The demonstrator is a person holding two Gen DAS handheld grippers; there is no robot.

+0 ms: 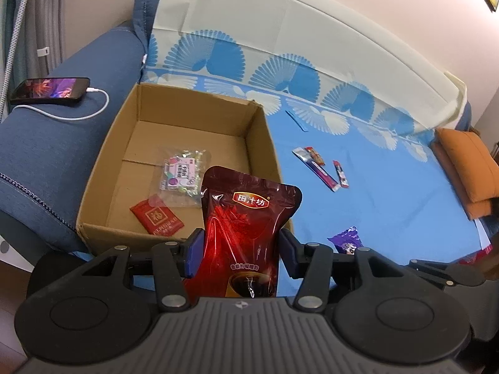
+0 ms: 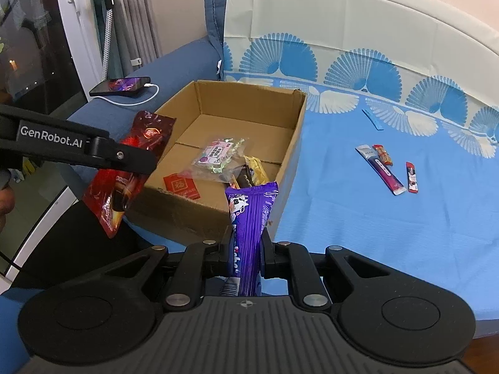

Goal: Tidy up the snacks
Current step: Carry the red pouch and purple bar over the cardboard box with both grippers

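A: Left gripper (image 1: pixel 240 249) pinches the red pouch (image 1: pixel 246 218) across its width, jaws about half spread, near the front edge of the cardboard box (image 1: pixel 93 184). Held upright, probably so it can drop in cleanly.

B: Right gripper (image 2: pixel 246 249)?

A: Jaws pressed nearly together on the purple wafer pack (image 2: pixel 249 218), near the box's front corner.

B: Box contents?

A: Clear candy bag (image 2: pixel 218 155), flat red packet (image 2: pixel 181 185), a yellow and a dark bar (image 2: pixel 252 171), partly hidden, so the count is unsure. Several stick sachets (image 2: pixel 386 168) lie on the blue sheet (image 2: pixel 374 249), well apart from the box.
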